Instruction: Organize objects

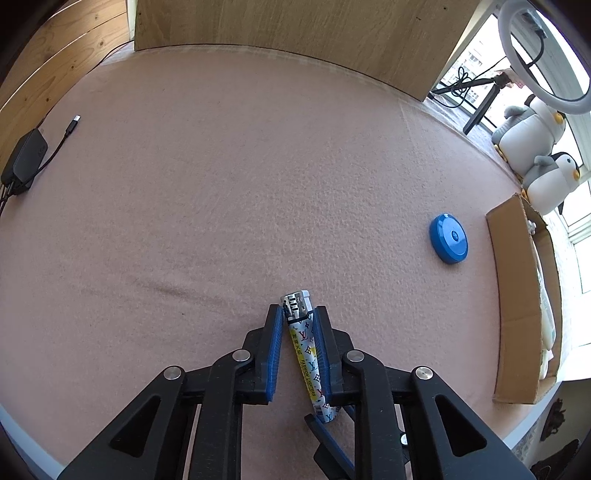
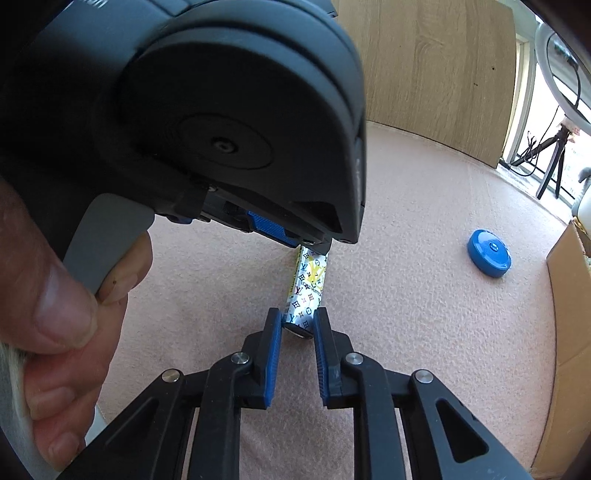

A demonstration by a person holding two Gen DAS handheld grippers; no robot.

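A slim lighter (image 1: 304,354) with a white, blue and yellow logo print and a metal head lies on the pink cloth. My left gripper (image 1: 297,314) points steeply down at it, its blue pads pressed on both sides just under the metal head. In the right wrist view my right gripper (image 2: 297,319) has its tips closed on the lighter's (image 2: 308,284) flat base end. Above, the left gripper's black body (image 2: 221,110) fills that view, held by a person's hand (image 2: 55,295). One blue pad of the right gripper's fingers (image 1: 325,432) shows low in the left wrist view.
A blue round disc (image 1: 448,239) lies to the right, beside an open cardboard box (image 1: 517,295) at the table's right edge. A black adapter with cable (image 1: 24,158) sits far left. A wooden board (image 1: 295,26) backs the table; plush penguins (image 1: 532,125) and a ring light (image 1: 543,51) stand beyond.
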